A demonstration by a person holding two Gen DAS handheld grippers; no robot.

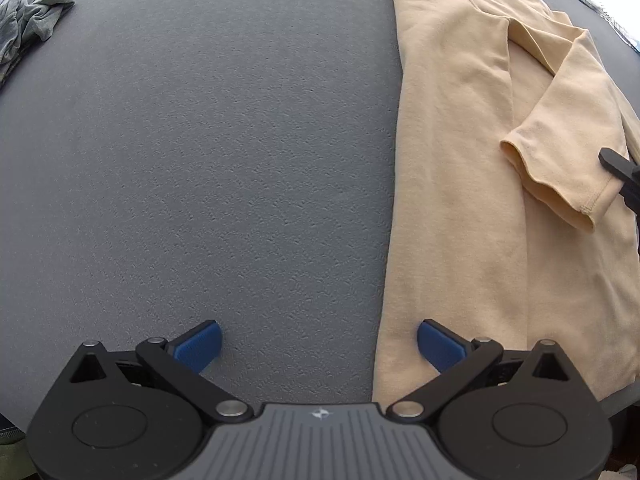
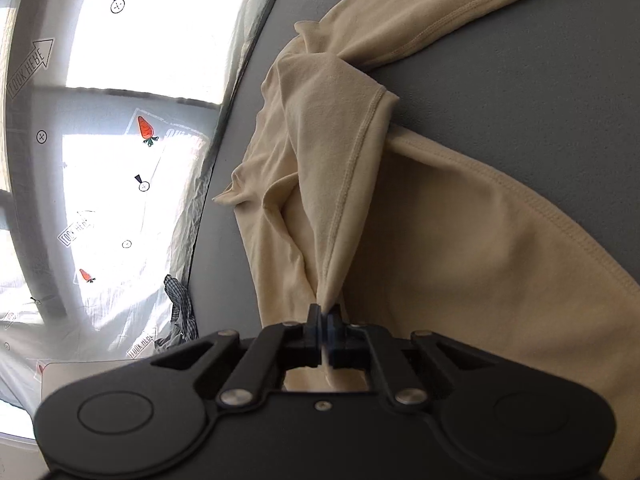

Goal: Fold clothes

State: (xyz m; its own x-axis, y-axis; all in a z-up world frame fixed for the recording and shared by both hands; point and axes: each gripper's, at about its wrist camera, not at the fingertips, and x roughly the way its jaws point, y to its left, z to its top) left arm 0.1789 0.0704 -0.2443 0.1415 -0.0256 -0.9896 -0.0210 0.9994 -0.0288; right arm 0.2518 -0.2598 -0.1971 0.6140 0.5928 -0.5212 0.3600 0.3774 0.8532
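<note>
A pale tan T-shirt (image 1: 460,168) lies on the grey table (image 1: 220,140), taking up the right side of the left wrist view, with one sleeve (image 1: 560,152) folded over its body. My left gripper (image 1: 319,346) hangs open above the shirt's left edge, its blue pads (image 1: 440,346) holding nothing. In the right wrist view my right gripper (image 2: 324,314) is shut on the T-shirt (image 2: 460,272), pinching a bunched bit of sleeve (image 2: 332,184) by its hem and lifting it. The right gripper's black finger (image 1: 624,172) shows at the right edge of the left wrist view.
A heap of grey and checked clothes (image 1: 36,20) lies at the table's far left corner. The checked cloth (image 2: 182,308) hangs at the table edge in the right wrist view. Beyond that edge is a crinkled plastic sheet (image 2: 132,160) with carrot prints, brightly lit.
</note>
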